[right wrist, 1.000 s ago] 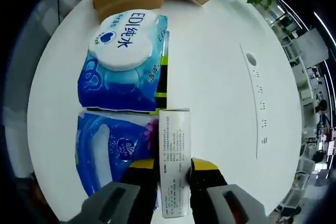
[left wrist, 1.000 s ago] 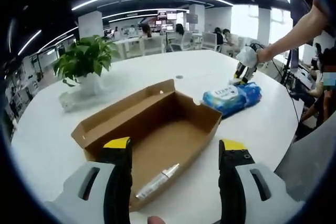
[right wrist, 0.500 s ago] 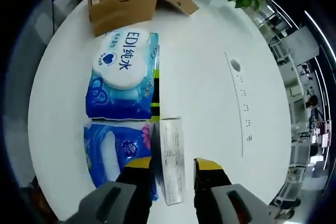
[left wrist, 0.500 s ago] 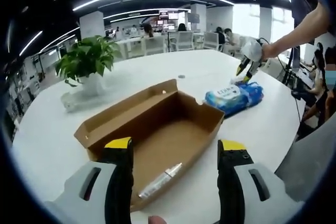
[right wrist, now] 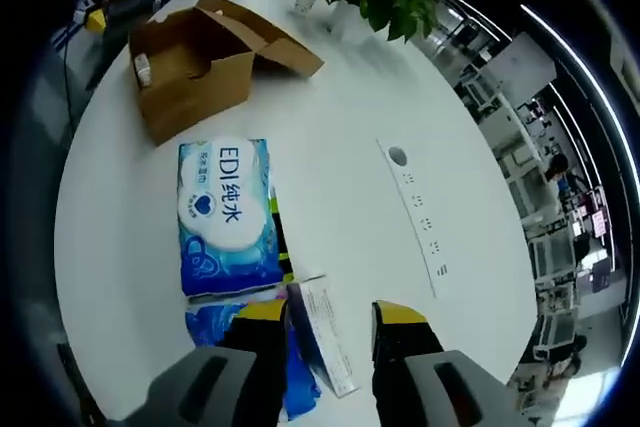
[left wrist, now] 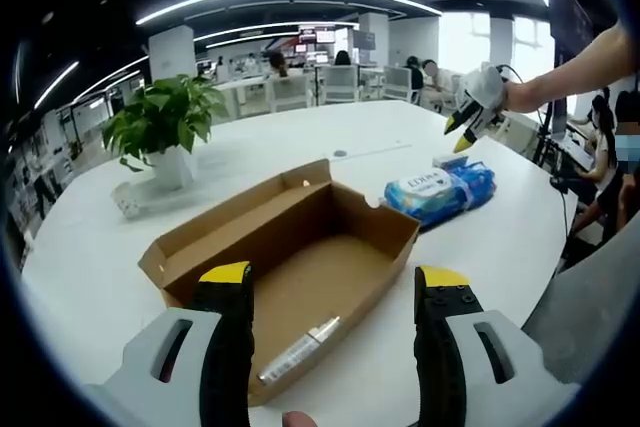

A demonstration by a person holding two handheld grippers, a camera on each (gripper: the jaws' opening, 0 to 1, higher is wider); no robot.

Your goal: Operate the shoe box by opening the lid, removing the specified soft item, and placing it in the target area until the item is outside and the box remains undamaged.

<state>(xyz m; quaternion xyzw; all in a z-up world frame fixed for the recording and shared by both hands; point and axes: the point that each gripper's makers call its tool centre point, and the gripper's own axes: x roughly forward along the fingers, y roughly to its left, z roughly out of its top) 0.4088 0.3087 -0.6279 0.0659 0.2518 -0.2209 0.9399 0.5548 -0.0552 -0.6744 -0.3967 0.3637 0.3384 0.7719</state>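
A brown cardboard shoe box [left wrist: 300, 267] sits open on a round white table [left wrist: 90, 277]. Its long side runs from the near left gripper [left wrist: 332, 292] away toward the far left, and its lid flap leans back along one long side. Inside the box lies one small silver tube [left wrist: 298, 349], close to the near end. The left gripper's jaws are spread wide with nothing between them, one on each side of the box's near end.

Past the box, on the right, lie two soft blue packs of wet wipes. The pack nearer the box [right wrist: 228, 215] has a white oval label that reads "EDI" with Chinese writing, and its long side points toward the box. The second blue pack [right wrist: 235, 332] lies end to end with it. A thin white carton [right wrist: 325, 337] with small print rests beside that second pack.

The right gripper [right wrist: 328, 312] is lifted above the carton, jaws apart and holding nothing. A leafy green plant [left wrist: 165, 112] in a white pot stands behind the box.
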